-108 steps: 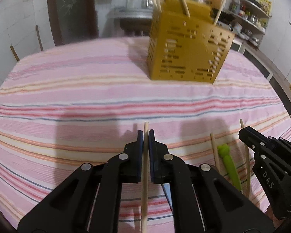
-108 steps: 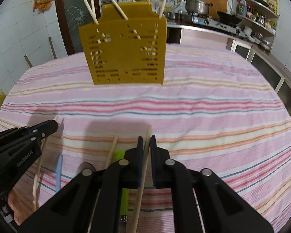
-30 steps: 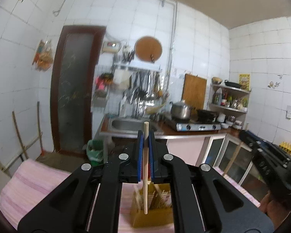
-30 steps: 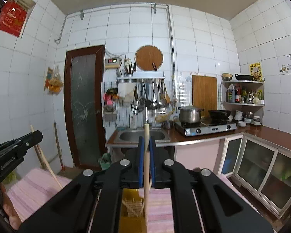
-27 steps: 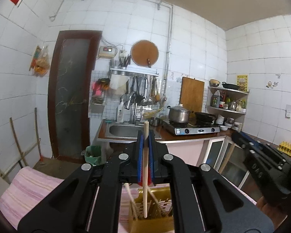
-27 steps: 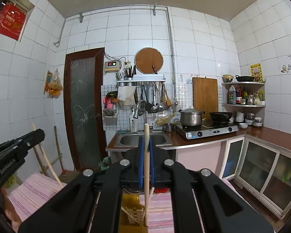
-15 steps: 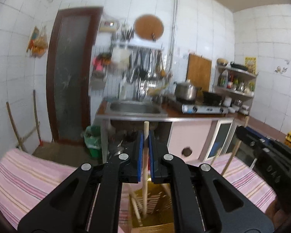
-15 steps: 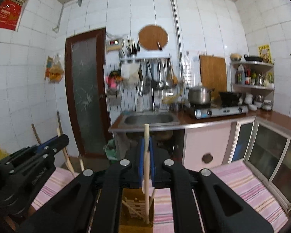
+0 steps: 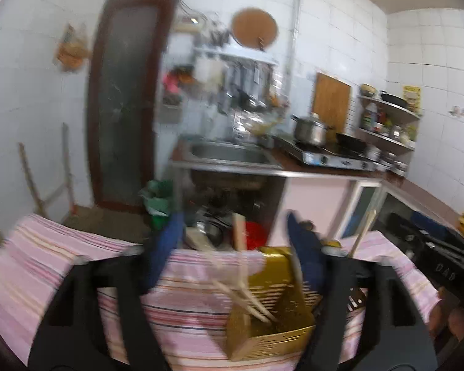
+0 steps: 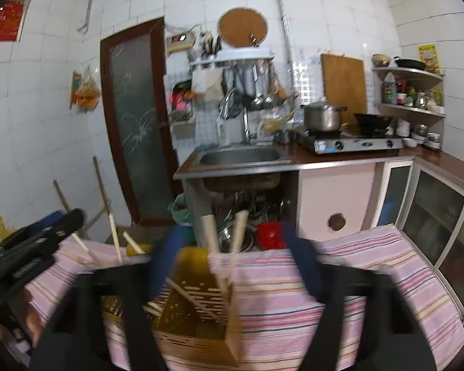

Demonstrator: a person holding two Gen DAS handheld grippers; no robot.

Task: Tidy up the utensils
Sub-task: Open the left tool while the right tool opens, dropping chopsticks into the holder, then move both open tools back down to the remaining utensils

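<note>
Chopsticks (image 10: 212, 235) between spread fingers (image 10: 300, 256)

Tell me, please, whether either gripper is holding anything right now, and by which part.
Nothing is held. Both the left gripper and the right gripper are open, with the chopsticks standing in the yellow holder.

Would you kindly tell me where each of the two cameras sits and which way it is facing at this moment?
Left wrist: on the left gripper, open, above the yellow utensil holder, facing the sink; the right gripper shows at right.
Right wrist: on the right gripper, open, over the holder, facing the sink; the left gripper shows at left.
Shared: holder, chopsticks, striped tablecloth, sink.
</note>
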